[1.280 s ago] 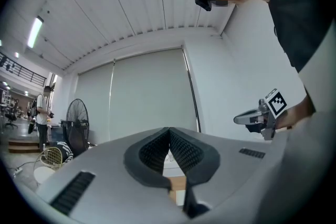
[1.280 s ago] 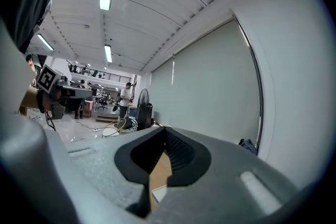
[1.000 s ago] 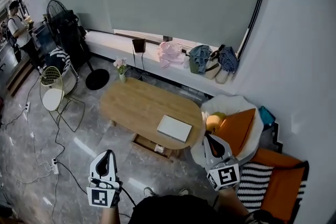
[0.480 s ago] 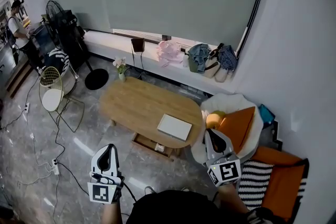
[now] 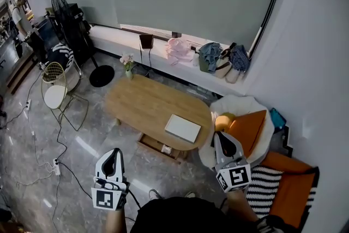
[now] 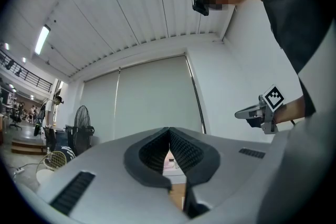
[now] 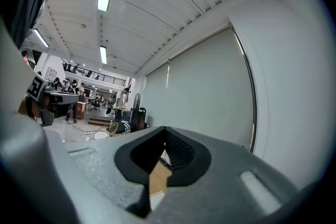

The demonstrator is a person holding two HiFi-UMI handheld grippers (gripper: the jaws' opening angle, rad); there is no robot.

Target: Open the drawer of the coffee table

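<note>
Head view: your left gripper (image 5: 114, 155) and right gripper (image 5: 219, 138) both pressed together, empty, held level near body, probably carry pose, well short of coffee table (image 5: 142, 103). Drawer (image 5: 161, 148) under near edge; how far out unclear.

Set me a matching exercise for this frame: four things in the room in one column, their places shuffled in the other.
Things:
1. white flat rectangle
2. flower vase
3. orange cushion
4. black fan

Places:
a. in the round white chair
b. just past the far end of the coffee table
c. far left of the room
d. on the coffee table top

Pairs: 1-d, 2-b, 3-a, 4-c
</note>
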